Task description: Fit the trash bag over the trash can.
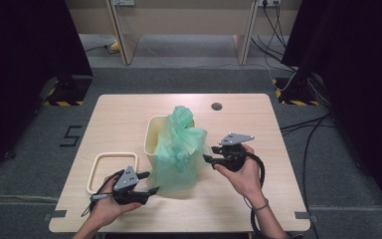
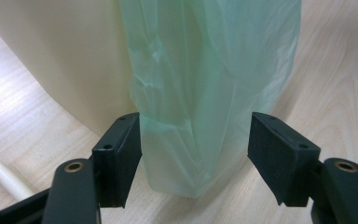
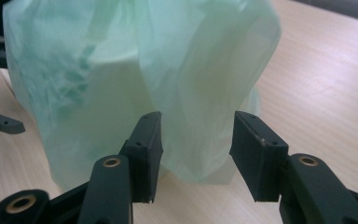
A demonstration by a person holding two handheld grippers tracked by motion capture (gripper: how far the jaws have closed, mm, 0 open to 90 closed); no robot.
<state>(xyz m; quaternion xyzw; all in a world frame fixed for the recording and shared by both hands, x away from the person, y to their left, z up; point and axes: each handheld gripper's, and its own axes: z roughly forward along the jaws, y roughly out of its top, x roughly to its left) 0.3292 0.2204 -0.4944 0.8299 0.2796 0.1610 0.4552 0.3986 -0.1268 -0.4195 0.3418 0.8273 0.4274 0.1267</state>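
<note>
Two grippers are flanking a pale green plastic bag [image 1: 179,152] that is draping over a cream bin [image 1: 155,135] at the middle of the wooden table [image 1: 129,112]. Left gripper [image 1: 148,183] is sitting low at the bag's near left corner, its jaws standing wide with the bag's lower edge hanging between them, unpinched. Right gripper [image 1: 209,160] is facing the bag's right side, jaws likewise apart and gripping nothing. Beside the bin a cream frame [image 1: 112,172] is lying flat. On the floor a "5" [image 1: 71,135] is showing.
</note>
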